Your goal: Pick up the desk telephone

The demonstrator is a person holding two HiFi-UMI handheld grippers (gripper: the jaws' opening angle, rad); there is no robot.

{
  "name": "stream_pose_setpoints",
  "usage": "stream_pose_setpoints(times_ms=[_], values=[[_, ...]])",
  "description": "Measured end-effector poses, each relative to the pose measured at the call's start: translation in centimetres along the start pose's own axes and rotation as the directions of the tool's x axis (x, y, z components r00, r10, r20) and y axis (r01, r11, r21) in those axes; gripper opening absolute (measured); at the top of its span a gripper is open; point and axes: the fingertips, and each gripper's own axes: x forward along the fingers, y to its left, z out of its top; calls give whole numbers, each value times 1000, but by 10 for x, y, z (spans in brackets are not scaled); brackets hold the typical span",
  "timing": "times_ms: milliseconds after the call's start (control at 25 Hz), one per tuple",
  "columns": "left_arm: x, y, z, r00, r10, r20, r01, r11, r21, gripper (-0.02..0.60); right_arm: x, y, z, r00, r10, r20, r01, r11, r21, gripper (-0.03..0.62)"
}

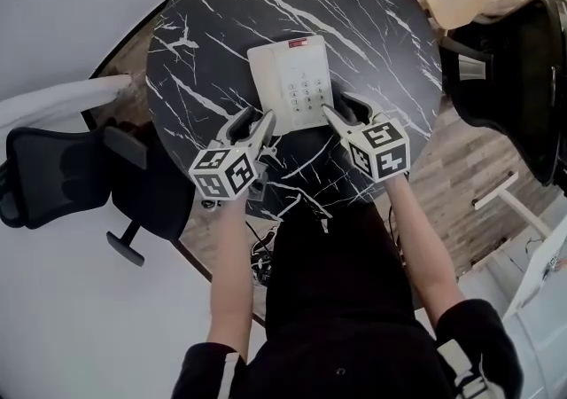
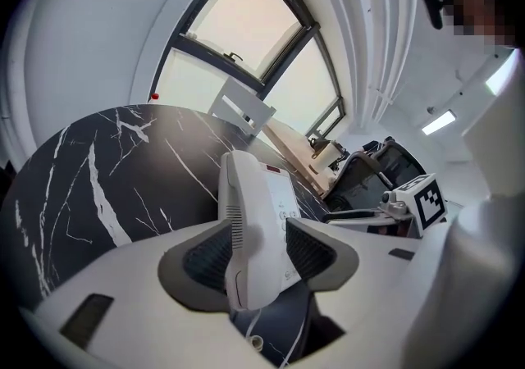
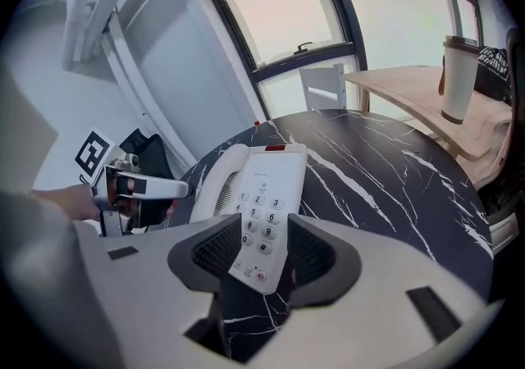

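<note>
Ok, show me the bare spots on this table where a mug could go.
Bare marble table lies beyond the telephone up to the far rim, and in wide strips between the telephone and the left and right rims. The near edge is crowded: the left gripper and right gripper straddle the telephone's near corners.

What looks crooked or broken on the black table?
Nothing stands out. The telephone lies flat on the table, with its handset in the cradle, just slightly turned. The left gripper and right gripper are open, one around each near corner. No spills or damage show.
</note>
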Motion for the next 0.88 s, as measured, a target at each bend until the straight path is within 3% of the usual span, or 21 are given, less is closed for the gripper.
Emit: stream_pose_setpoints(times_ms=[80,560,880], values=[[4,0,1,1000,-21,2,21,1000,-8,247,6,-2,0,1000,2,-9,-2,1000,3,176],[28,2,-4,990,-134,-40,133,991,-28,342,31,-13,-6,998,-3,-60,2,1000,-15,202],[41,5,-4,981,-190,-45,187,980,-66,348,45,-16,-7,998,17,-63,-17,1000,5,202]])
